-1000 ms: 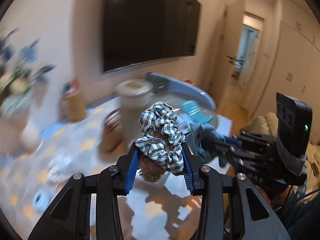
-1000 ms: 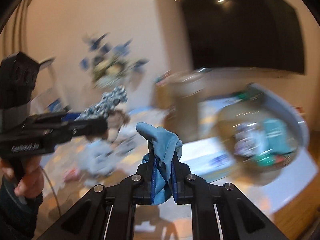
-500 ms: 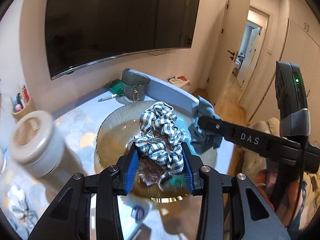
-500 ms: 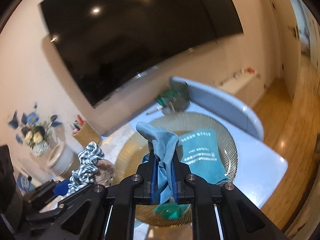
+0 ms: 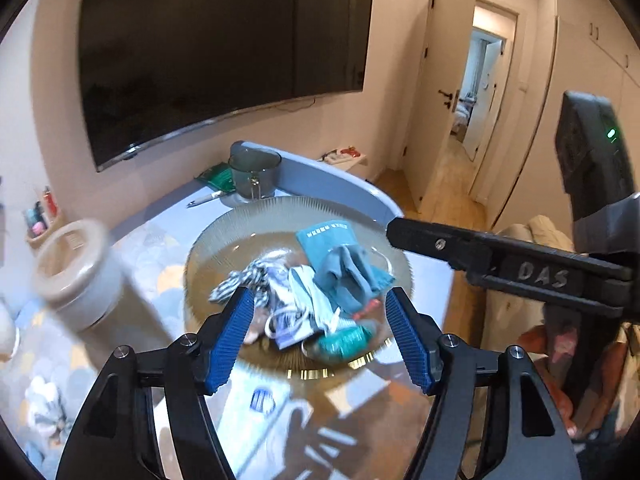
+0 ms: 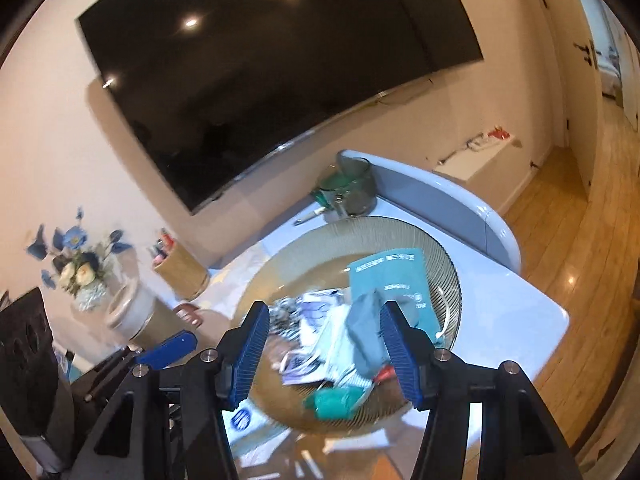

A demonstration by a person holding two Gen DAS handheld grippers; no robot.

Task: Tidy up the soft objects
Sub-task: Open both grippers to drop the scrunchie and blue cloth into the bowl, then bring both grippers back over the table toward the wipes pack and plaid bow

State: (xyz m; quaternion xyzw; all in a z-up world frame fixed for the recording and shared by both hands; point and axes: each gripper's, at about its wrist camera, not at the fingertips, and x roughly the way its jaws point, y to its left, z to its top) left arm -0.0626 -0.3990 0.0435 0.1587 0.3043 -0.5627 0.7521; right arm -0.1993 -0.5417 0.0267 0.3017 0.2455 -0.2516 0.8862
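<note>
Both hand-held grippers, left (image 5: 318,336) and right (image 6: 320,354), have just been opening, wide and empty, above the checked scrunchie (image 5: 244,280) and blue cloth (image 5: 352,272) heaped in the ribbed bowl (image 5: 224,232), a mug (image 5: 254,178) behind at upper centre.

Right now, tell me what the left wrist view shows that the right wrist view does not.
Left wrist view only: an open doorway into a hallway, and the right tool's black body.

Right wrist view only: a vase of blue and white flowers.

Both: the ribbed bowl holding the checked scrunchie and blue cloth, the glass mug, and the wall television.
</note>
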